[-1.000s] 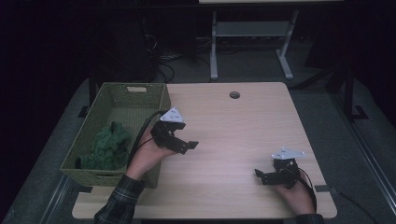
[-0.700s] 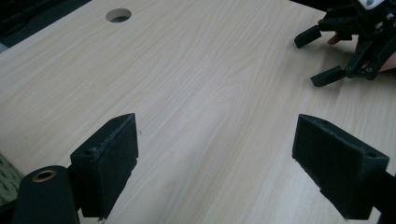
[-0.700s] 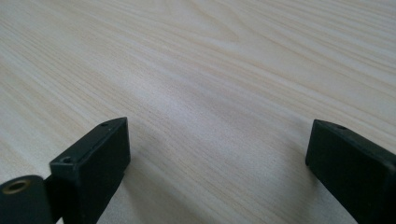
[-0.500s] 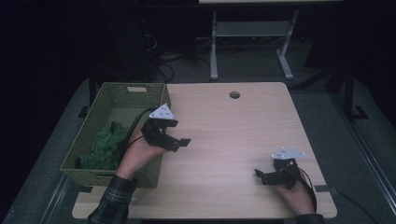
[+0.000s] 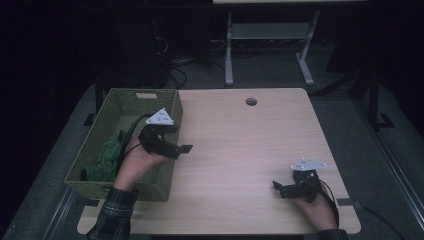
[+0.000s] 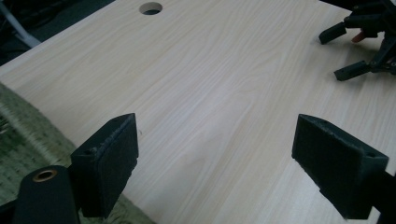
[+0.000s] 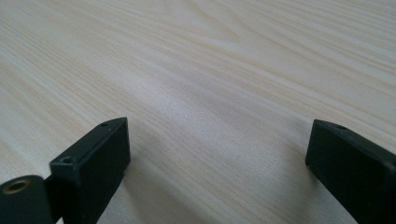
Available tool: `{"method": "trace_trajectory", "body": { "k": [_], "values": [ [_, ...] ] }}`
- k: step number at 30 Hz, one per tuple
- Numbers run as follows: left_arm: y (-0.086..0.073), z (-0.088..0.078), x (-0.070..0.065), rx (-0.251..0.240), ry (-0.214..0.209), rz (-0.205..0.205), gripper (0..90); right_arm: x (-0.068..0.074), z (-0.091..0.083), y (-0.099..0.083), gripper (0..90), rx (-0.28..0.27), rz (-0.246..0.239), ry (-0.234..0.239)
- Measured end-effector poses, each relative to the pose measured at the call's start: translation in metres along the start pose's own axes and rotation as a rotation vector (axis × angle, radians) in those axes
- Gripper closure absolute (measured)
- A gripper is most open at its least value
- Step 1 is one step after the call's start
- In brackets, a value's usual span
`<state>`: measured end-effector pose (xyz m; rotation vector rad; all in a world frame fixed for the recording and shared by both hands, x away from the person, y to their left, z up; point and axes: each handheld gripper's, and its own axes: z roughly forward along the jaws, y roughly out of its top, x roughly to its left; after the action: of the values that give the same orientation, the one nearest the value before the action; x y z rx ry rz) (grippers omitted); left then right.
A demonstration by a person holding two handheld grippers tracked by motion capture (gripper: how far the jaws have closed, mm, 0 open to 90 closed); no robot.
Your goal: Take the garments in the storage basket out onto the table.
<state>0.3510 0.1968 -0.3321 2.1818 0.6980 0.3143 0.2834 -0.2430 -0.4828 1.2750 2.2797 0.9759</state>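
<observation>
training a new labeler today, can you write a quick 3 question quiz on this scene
1. True or false: the left gripper is clamped on the green cloth.
2. Where does the green cloth lie? A) on the bare table B) inside the woven basket C) between the jaws of the right gripper
3. Fill in: near the far edge of the table there is a round ____.

Key
1. False: its jaws stand wide apart with nothing between them, at the basket's table-side rim.
2. B
3. hole
</observation>
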Motion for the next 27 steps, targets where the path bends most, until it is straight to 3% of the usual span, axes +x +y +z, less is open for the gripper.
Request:
{"method": "trace_trajectory", "body": {
  "k": [27],
  "values": [
    [-0.034, -0.041, 0.041, 0.007, 0.108, -0.079, 16.0, 0.0, 0.0, 0.0, 6.2, 0.0, 0.0, 0.0]
  ]
}}
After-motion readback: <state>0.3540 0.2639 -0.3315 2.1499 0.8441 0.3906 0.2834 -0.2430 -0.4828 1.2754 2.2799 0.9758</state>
